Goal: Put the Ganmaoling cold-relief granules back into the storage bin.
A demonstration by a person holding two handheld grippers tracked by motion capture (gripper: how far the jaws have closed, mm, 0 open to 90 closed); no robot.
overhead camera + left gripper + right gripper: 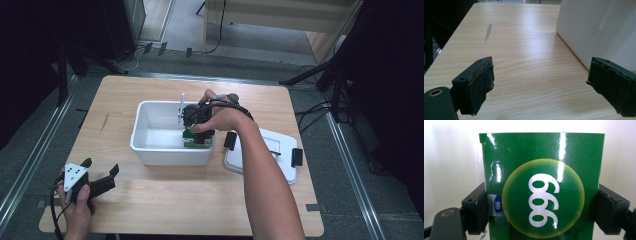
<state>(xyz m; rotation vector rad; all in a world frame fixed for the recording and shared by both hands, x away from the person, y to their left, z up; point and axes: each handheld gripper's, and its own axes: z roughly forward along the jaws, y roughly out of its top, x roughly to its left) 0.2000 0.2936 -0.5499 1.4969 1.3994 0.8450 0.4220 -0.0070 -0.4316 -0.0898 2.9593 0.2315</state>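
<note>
Left tool [102, 172]: rests near the bench's near-left corner, in a hand at that edge – its jaws stand wide apart with nothing between them. In the left gripper view only bare wood lies between the two black pads [480, 85].
Bench [150, 200]: light wood, with a grey smear toward its left edge.
White bin [150, 152]: an open rectangular tub at about the middle of the bench. In the left gripper view its outer wall rises just ahead of the right-hand pad, apart from it.
Green box [192, 140]: inside the white bin, at its near-right corner, close against the right wall. It is glossy and bears a yellow-rimmed disc printed with three white digits, seen sideways in the right gripper view.
Right tool [197, 122]: reaches down into the bin from above, the forearm coming across from the bench's near edge. Its jaws are spread wide and press on the two opposite sides of the green box – the box is gripped.
White lid [285, 160]: lies flat on the bench just right of the bin, toward the right edge, with dark clips on its rim.
</note>
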